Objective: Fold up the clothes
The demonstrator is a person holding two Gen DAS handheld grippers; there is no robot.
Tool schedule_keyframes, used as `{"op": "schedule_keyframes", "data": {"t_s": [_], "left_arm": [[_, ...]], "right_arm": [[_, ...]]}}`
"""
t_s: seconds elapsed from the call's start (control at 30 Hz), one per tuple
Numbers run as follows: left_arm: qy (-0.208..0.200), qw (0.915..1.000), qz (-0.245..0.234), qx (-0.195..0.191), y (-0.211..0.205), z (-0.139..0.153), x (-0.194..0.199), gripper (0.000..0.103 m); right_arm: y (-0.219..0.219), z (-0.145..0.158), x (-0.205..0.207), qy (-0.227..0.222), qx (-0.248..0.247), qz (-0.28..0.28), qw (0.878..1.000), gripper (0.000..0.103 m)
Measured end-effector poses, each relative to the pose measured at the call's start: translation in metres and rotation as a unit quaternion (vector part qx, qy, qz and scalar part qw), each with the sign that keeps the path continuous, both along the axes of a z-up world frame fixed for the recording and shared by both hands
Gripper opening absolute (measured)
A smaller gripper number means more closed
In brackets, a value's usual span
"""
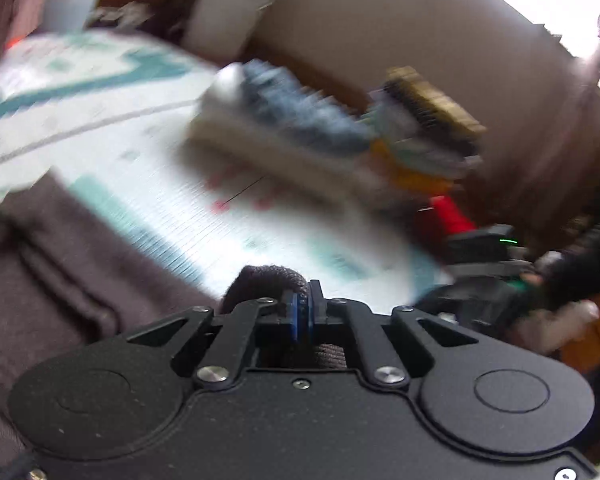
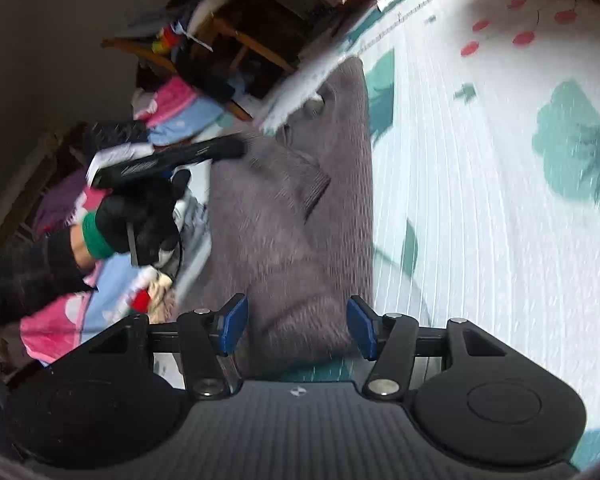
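Note:
A grey-brown knitted garment lies on a white sheet with teal prints. My right gripper hovers over the garment's near end with its blue pads apart; the cloth sits between them but is not pinched. My left gripper is shut on a bunched fold of the same garment. In the right wrist view the left gripper reaches the garment's far left edge, held by a black-gloved hand. The left wrist view is blurred.
A stack of folded clothes sits on the sheet ahead of the left gripper. Pink and blue fabrics are heaped beyond the sheet's left edge, below a wooden frame. Red cherry prints mark the sheet's far right.

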State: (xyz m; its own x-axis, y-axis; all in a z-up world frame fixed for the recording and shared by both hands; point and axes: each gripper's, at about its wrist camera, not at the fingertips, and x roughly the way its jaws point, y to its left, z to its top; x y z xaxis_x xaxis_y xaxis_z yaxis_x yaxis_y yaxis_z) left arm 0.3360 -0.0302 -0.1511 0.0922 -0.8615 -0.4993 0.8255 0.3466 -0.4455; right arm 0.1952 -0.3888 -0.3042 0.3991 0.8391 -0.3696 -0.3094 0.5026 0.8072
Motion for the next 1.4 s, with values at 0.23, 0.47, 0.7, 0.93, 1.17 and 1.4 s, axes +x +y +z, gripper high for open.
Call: {"op": "schedule_keyframes", "data": {"t_s": [0.23, 0.47, 0.7, 0.93, 1.17, 1.4], "left_arm": [[-0.003, 0.9989, -0.036, -0.029, 0.005, 0.015, -0.020, 0.002], [0.013, 0.9998, -0.006, -0.016, 0.005, 0.007, -0.014, 0.002], [0.021, 0.9892, 0.102, 0.103, -0.036, -0.037, 0.013, 0.004], [0.039, 0.9862, 0.143, 0.074, -0.026, -0.037, 0.026, 0.050], [-0.008, 0.9892, 0.086, 0.118, 0.017, -0.033, 0.021, 0.050], [-0.009, 0.9911, 0.007, 0.133, -0.005, -0.057, 0.022, 0.049]], "right_arm": [[0.022, -0.020, 0.044, 0.032, 0.051, 0.057, 0.997, 0.061], [0.019, -0.016, 0.036, 0.031, 0.059, 0.086, 0.994, 0.022], [0.012, -0.012, -0.016, 0.032, 0.020, -0.050, 0.998, 0.019], [0.016, 0.000, -0.020, 0.022, -0.077, -0.088, 0.993, 0.036], [0.024, 0.032, -0.018, -0.094, -0.163, -0.117, 0.975, 0.038], [0.080, 0.032, 0.004, -0.135, -0.206, -0.038, 0.968, 0.036]]}}
